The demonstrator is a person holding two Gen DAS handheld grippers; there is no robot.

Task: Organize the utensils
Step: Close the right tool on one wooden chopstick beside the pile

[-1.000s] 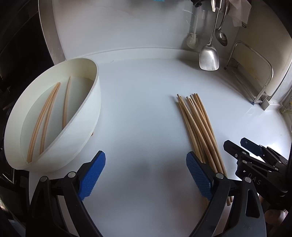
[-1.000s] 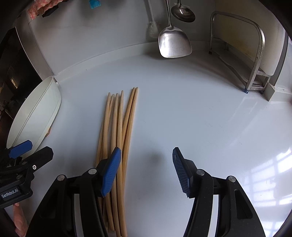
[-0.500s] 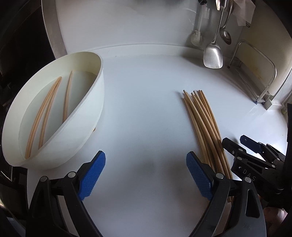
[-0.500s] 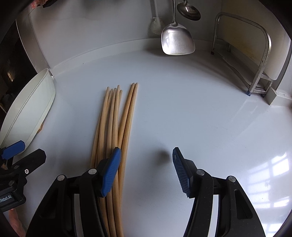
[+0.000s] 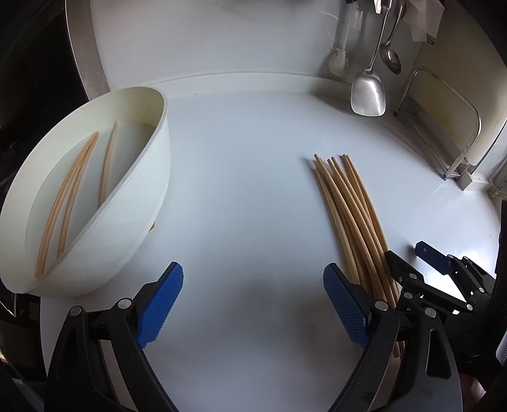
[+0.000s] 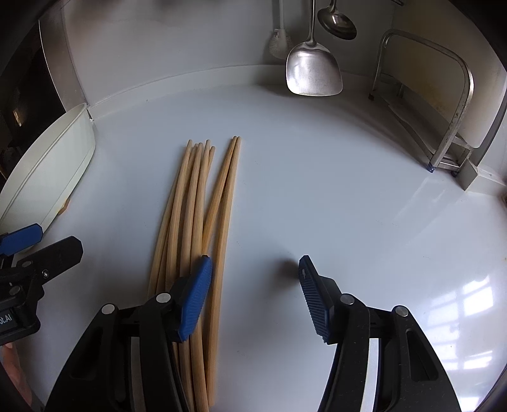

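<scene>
Left gripper: my black left gripper with blue pads (image 5: 253,304) is spread wide over bare white desk (image 5: 240,177), nothing between its jaws.
Right gripper: my right gripper (image 6: 255,293) stands partly spread; its jaws have just been closing. One chopstick of the bundle runs between them, untouched as far as I can see; the left pad sits over the bundle.
Loose chopsticks: a bundle of long pale wooden chopsticks (image 6: 196,206) lies flat on the desk, tips pointing away from me.
Bowl: the white oval plastic bowl (image 5: 139,202), tilted at the desk's left, holds three chopsticks (image 5: 66,202).
Back wall: a steel spatula (image 6: 313,71) and ladle (image 6: 337,22) hang there.
</scene>
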